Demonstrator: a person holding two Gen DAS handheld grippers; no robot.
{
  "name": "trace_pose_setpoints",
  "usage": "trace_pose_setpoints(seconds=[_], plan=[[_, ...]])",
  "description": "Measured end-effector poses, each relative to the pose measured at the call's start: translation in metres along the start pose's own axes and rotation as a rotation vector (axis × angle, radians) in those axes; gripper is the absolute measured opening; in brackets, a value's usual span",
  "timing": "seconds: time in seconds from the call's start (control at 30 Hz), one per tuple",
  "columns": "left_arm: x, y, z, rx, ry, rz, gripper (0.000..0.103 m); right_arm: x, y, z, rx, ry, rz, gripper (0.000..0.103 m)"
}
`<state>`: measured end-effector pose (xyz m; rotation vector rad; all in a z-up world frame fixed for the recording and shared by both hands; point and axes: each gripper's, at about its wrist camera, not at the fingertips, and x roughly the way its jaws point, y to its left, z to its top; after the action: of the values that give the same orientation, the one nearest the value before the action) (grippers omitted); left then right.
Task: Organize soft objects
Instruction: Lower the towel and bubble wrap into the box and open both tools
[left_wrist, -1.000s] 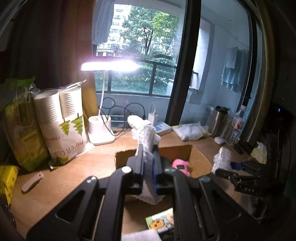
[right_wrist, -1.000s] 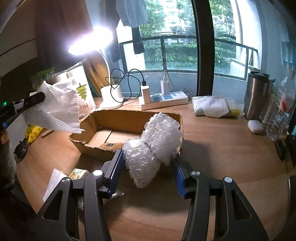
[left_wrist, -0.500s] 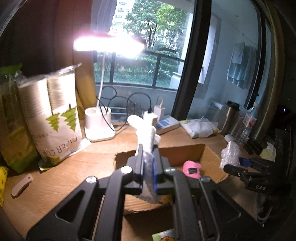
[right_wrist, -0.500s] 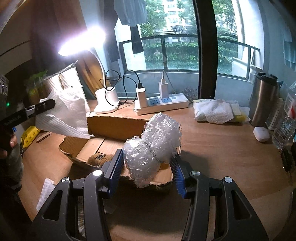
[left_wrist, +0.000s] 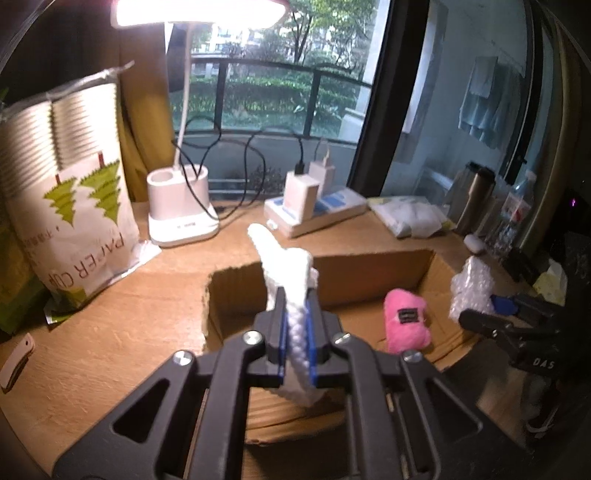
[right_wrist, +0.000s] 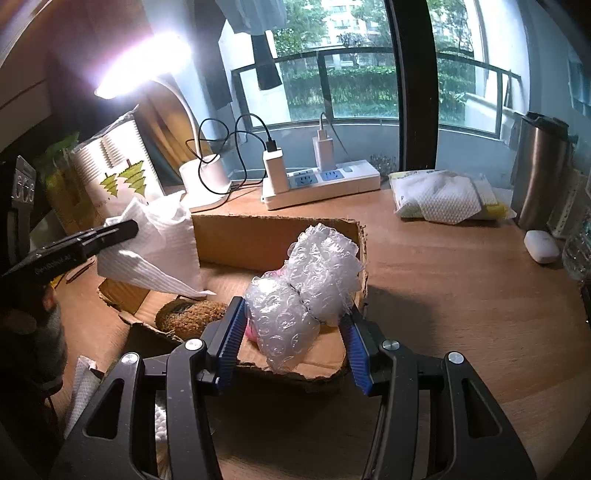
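Observation:
My left gripper (left_wrist: 297, 332) is shut on a white paper towel (left_wrist: 291, 280) and holds it over the left part of an open cardboard box (left_wrist: 369, 266). The towel (right_wrist: 151, 251) hangs from that gripper (right_wrist: 122, 230) in the right wrist view. My right gripper (right_wrist: 291, 336) is shut on a wad of clear bubble wrap (right_wrist: 303, 288) above the box's near right edge (right_wrist: 295, 369). The wrap also shows in the left wrist view (left_wrist: 471, 291). Inside the box lie a pink plush (left_wrist: 406, 325) and a brown woven piece (right_wrist: 192, 317).
A paper-cup pack (left_wrist: 62, 206), a lit desk lamp base (left_wrist: 181, 210) and a power strip with chargers (right_wrist: 321, 181) stand behind the box. A tissue pack (right_wrist: 443, 199), a steel tumbler (right_wrist: 543, 170) and an earbud case (right_wrist: 543, 245) sit at the right.
Both grippers have moved forward toward the box with their loads. The towel now hangs over the box's left part and the bubble wrap is over its near right edge.

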<state>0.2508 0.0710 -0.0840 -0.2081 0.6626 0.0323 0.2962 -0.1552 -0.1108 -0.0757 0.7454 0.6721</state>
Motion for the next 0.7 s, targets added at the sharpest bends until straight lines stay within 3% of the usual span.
trace_pose_setpoints(seconds=[0.1,0.23,0.4,0.47,0.53,0.6,0.7], plan=[[0.011,0.003,-0.004,-0.009,0.05,0.011,0.01,0.002,0.001,0.001,-0.007,0.003,-0.004,0.055],[0.02,0.006,-0.009,-0.019,0.099,0.04,0.018,0.004,0.006,0.001,-0.021,0.003,0.003,0.066],[0.016,0.008,-0.011,-0.018,0.104,0.047,0.024,0.002,0.009,0.002,-0.027,-0.006,-0.01,0.07],[0.012,0.007,-0.011,-0.013,0.1,0.041,0.031,-0.001,0.009,0.002,-0.024,-0.015,-0.018,0.071],[0.007,0.006,-0.011,-0.017,0.09,0.03,0.058,-0.005,0.009,0.002,-0.022,-0.021,-0.025,0.071],[0.001,0.008,-0.01,-0.035,0.071,0.022,0.065,-0.009,0.011,0.002,-0.023,-0.027,-0.03,0.071],[-0.007,0.008,-0.009,-0.037,0.059,0.026,0.066,-0.016,0.014,0.002,-0.027,-0.035,-0.033,0.071]])
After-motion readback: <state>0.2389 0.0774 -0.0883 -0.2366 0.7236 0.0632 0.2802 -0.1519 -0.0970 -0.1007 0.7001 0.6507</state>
